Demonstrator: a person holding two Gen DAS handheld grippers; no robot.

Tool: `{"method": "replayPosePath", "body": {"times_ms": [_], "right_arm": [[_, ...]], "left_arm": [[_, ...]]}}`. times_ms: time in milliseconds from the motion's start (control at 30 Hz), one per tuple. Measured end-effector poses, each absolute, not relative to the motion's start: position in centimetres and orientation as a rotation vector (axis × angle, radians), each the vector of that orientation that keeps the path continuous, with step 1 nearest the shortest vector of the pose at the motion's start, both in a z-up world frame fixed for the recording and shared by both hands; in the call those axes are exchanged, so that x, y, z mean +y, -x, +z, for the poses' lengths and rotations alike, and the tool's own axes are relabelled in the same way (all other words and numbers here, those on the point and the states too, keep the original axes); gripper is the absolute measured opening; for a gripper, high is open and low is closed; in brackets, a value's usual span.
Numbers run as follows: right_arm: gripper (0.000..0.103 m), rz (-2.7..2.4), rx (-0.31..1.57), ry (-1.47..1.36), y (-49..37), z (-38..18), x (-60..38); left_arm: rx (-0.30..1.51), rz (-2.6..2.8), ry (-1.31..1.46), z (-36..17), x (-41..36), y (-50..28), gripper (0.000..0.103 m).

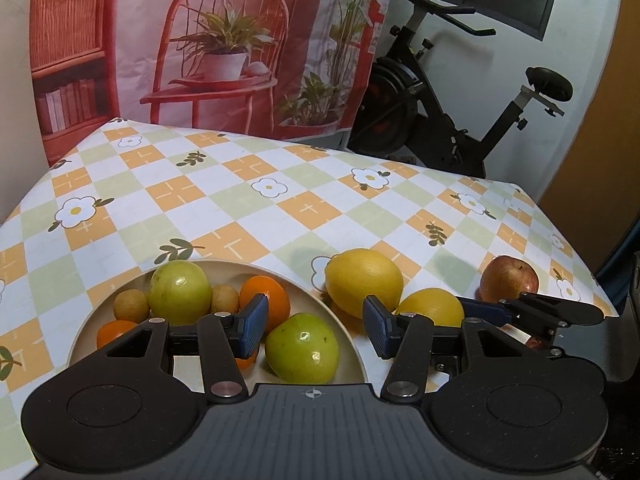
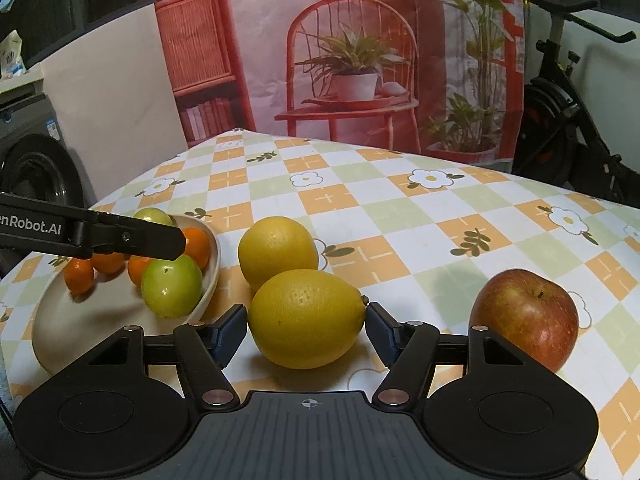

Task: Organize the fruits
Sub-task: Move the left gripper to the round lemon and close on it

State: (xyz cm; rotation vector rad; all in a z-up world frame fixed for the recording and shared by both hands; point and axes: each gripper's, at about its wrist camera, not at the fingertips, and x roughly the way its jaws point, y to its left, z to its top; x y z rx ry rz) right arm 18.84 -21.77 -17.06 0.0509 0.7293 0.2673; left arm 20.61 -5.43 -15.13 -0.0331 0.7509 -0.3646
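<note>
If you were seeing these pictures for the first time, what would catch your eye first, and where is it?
Most striking is the near lemon, lying on the checked flowered tablecloth between the right gripper's fingers, with a second lemon just behind it. To the left, a beige bowl holds green apples and oranges, with the left gripper above it. A red apple sits alone on the right.

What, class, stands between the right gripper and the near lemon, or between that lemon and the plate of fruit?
Nothing stands before the right gripper: the near lemon already sits between its fingers. Toward the plate no object blocks the way, though a green fruit sits just inside the near rim and the left gripper hovers above it.
</note>
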Motion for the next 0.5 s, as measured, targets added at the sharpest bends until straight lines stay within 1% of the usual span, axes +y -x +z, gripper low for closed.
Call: {"method": "replayPosePath", "body": {"times_ms": [500], "right_arm": [[0.061, 0.259, 0.698, -0.085, -17.6, -17.3, -22.5]], "left_arm": [[0.761, -0.351, -0.038, -15.4, -6.0, -20.0, 0.055]]}}
